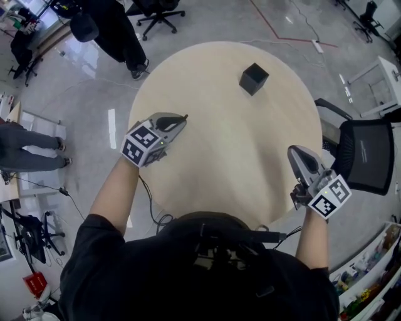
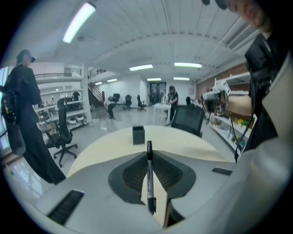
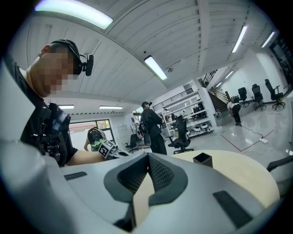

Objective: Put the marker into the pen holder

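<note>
**Black marker: held in left gripper, well apart from pen holder**

The marker (image 2: 149, 176), black with pale print along its barrel, is seen at lower centre of the left gripper view. It is pinched between the two ribbed dark pads of the left gripper (image 1: 180, 120). It lies lengthwise along the line where the jaws meet, and its upper end stands just past the jaw tips. In the head view only a small dark end is made out at the front of those jaws, left of centre and above the table's left part.

The pen holder (image 1: 253, 78), a small black box with an open top, is set on the table toward the upper centre of the head view. It is well apart from both grippers. In the left gripper view it is found directly above the marker's upper end.

The right gripper (image 1: 296, 152) is held at the lower right of the head view, over the table's right edge. In the right gripper view its jaws are pressed together at the tips and nothing is held between them.

A cube with square markers (image 1: 141, 145) is carried on the left gripper, and another is carried on the right.

The table (image 1: 238, 157) is round, with a plain pale beige top.

A black office chair (image 1: 366, 157) is placed just beside the table's right edge. A second chair (image 1: 160, 15) and a person in dark clothes (image 1: 116, 31) are seen at the upper left, on the glossy grey floor.
</note>
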`<state>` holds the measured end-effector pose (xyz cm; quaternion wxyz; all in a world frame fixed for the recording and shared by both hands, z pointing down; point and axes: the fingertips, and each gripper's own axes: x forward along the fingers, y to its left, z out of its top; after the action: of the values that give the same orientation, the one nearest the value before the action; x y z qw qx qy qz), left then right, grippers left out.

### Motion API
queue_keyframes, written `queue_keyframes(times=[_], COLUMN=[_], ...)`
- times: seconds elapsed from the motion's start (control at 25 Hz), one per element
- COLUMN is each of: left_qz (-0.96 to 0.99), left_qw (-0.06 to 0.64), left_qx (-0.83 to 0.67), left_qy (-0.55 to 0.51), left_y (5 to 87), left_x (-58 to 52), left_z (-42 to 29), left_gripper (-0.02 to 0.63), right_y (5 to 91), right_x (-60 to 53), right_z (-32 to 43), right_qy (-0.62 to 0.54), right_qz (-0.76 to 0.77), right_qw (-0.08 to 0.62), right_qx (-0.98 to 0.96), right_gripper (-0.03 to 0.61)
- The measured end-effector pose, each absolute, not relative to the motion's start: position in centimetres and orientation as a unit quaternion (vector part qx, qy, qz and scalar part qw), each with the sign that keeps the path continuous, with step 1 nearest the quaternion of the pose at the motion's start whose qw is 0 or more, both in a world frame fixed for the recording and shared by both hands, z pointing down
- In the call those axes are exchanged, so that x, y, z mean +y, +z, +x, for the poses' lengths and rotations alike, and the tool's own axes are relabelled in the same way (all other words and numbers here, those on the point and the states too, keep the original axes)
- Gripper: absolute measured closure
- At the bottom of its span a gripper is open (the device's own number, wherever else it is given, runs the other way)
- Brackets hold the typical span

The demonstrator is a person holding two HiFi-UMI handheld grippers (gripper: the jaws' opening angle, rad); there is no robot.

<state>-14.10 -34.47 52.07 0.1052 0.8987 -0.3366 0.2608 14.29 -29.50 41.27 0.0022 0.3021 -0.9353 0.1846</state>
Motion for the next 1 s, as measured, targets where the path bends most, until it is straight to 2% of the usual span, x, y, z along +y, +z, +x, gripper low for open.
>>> queue_keyframes(times=[0.2, 0.36, 0.6, 1.0], left_qz=[0.923, 0.922, 0.919, 0.921], left_qw=[0.081, 0.066, 0.054, 0.052], left_qx=[-0.37, -0.381, -0.385, -0.38], left_qy=[0.07, -0.028, -0.064, -0.074], left_y=[40.3, 34.0, 30.9, 30.8], left_x=[-33.8, -32.6, -31.6, -32.4], left_z=[-14.2, -15.2, -15.9, -15.9], left_gripper=[0.573, 0.573, 0.573, 0.572], right_y=[37.8, 35.4, 34.3, 35.0], right_x=[-29.5, -29.5, -29.4, -30.4], right_z=[13.6, 13.0, 12.4, 12.1], right_qy=[0.15, 0.131, 0.122, 0.125], right_qz=[0.296, 0.288, 0.284, 0.283], right_qw=[-0.014, -0.027, -0.029, -0.027], right_qx=[-0.943, -0.948, -0.951, -0.95], right_gripper=[0.575, 0.575, 0.575, 0.575])
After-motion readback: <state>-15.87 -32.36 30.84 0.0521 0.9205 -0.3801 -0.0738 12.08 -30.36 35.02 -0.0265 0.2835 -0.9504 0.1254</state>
